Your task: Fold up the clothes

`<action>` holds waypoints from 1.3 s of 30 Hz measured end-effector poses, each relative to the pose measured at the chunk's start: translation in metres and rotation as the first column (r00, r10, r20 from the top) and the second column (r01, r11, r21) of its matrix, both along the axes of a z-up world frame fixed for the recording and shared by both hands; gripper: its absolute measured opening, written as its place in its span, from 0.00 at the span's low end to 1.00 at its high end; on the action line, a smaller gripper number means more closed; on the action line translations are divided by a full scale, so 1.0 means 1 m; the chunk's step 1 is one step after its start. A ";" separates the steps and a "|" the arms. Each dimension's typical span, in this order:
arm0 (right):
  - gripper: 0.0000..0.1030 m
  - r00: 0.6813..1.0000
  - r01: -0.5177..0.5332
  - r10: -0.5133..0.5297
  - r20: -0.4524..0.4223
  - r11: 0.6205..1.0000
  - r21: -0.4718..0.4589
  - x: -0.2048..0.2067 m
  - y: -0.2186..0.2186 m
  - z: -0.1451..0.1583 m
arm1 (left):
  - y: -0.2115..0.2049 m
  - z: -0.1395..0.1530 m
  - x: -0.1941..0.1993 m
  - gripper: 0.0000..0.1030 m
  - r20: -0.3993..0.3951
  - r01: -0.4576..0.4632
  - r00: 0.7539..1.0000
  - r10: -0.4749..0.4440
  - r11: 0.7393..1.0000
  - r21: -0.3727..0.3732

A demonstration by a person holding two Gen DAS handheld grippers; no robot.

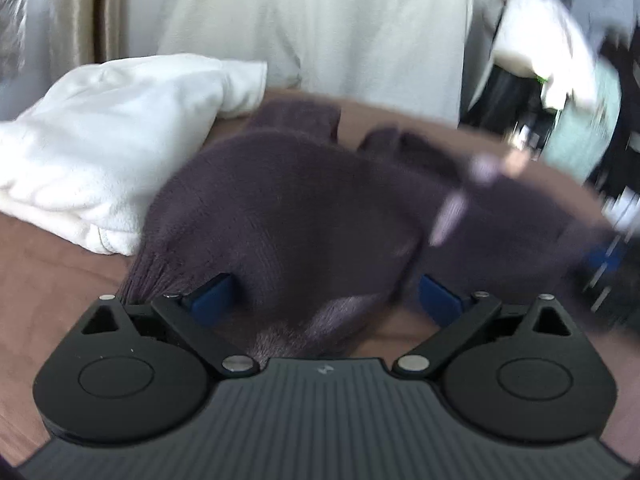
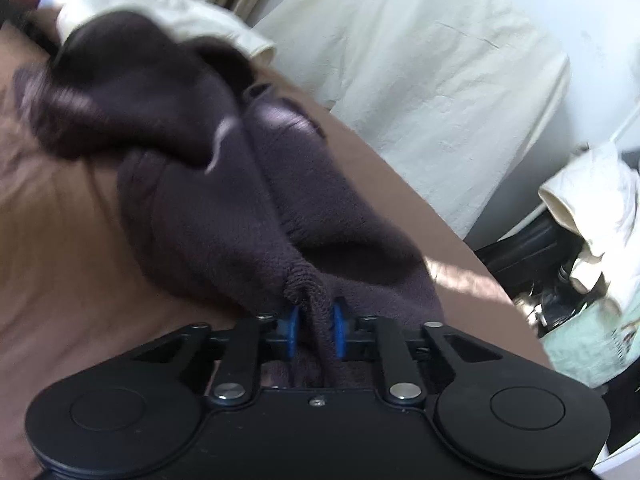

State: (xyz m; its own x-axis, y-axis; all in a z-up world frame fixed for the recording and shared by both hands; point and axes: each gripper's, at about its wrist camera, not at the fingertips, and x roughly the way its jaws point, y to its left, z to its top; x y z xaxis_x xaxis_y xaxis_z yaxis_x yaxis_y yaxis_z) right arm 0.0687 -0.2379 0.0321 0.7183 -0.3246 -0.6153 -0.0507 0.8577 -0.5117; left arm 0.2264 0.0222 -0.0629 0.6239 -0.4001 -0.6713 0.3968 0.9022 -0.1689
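Right tongs [image 2: 314,326] pinch the dark purple sweater [image 2: 208,184] hem — its length runs away up-left; left tongs [image 1: 324,294], spread, straddle its other end.

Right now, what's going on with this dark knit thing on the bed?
A person is folding a dark purple sweater on a brown bedspread. The right gripper is pinched shut on a fold of its edge. The left gripper stands wide open over the knit, gripping nothing. A white garment lies beside it.

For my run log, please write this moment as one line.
left gripper: open over dark purple sweater | right gripper: shut on sweater edge | brown bedcover
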 end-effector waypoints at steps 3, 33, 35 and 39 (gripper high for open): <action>0.12 0.997 0.046 -0.048 0.068 0.999 0.021 -0.004 -0.010 0.020 | -0.014 -0.028 0.006 0.99 -0.037 -0.009 0.999 0.015 0.988 0.152; 0.88 0.967 -0.118 0.056 0.250 0.964 0.240 -0.106 0.034 0.026 | 0.016 0.138 -0.082 0.14 0.381 -0.049 0.920 0.093 0.991 -0.123; 0.88 0.962 -0.140 0.114 0.249 0.986 0.092 -0.097 0.047 0.018 | 0.018 0.147 -0.091 0.14 0.389 -0.028 0.917 0.086 0.988 -0.152; 0.88 0.973 -0.158 0.159 0.167 0.987 -0.024 -0.070 0.050 -0.005 | 0.022 0.160 -0.098 0.14 0.418 -0.015 0.904 0.085 0.986 -0.168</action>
State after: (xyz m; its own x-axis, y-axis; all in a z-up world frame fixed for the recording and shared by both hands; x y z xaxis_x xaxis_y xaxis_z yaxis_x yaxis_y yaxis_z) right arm -0.0010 -0.1879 0.0273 0.8538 -0.2040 -0.4790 -0.0982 0.8404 -0.5330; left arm 0.1282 0.0440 0.0967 0.8565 -0.4391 -0.2711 0.4172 0.8984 -0.1370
